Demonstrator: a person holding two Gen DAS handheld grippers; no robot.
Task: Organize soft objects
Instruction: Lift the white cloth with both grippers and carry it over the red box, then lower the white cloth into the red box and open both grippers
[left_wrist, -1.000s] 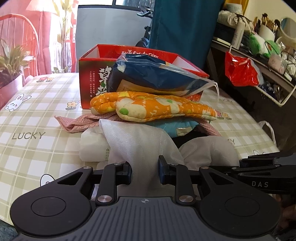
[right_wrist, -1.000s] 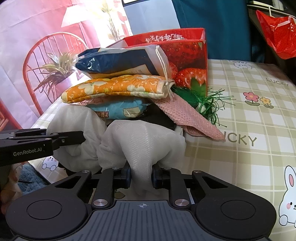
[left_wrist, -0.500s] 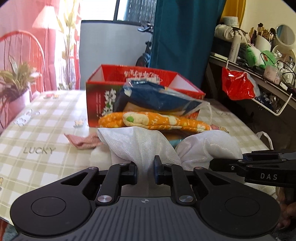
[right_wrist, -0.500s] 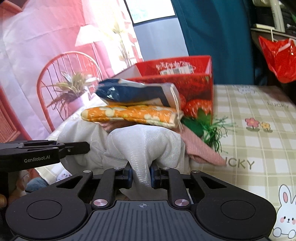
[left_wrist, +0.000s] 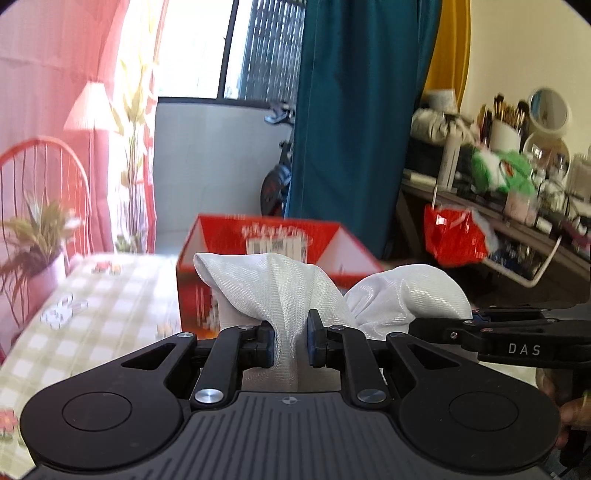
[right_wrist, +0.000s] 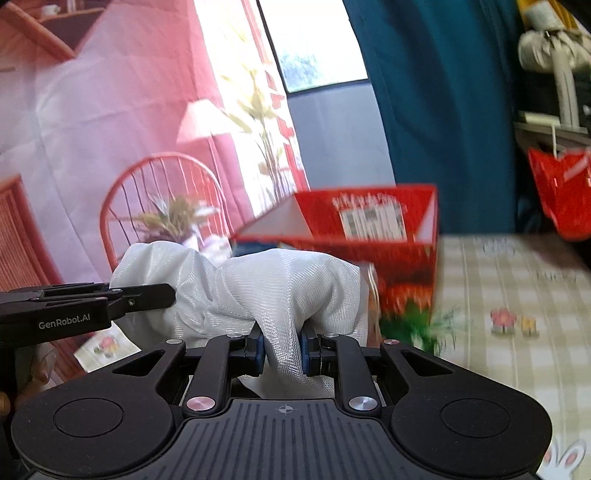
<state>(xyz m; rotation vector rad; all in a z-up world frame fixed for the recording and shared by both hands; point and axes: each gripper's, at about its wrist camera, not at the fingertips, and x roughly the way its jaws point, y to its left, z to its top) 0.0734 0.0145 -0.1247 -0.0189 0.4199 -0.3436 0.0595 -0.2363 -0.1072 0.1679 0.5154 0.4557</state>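
Both of my tongs are clenched on the same white mesh cloth (left_wrist: 280, 291): the left tongs (left_wrist: 290, 344) pinch one bunch of it between their pads, and the right tongs (right_wrist: 281, 350) pinch another bunch just beside it, so the cloth hangs in the air between the two, near me and above the checked table (right_wrist: 517, 295). Beyond it, toward the far side, stands the red box (right_wrist: 369, 236) with its top open; from these views I cannot see anything lying inside it, only its inner walls and a label. To the right of the box's near corner something green (right_wrist: 424, 325) shows on the table, too blurred to name. I judge the job is barely begun: one cloth is picked up and gripped at two points, ready to be spread, folded or carried, but not yet put anywhere. Whatever else lies below on the table is hidden behind the cloth and my tongs.
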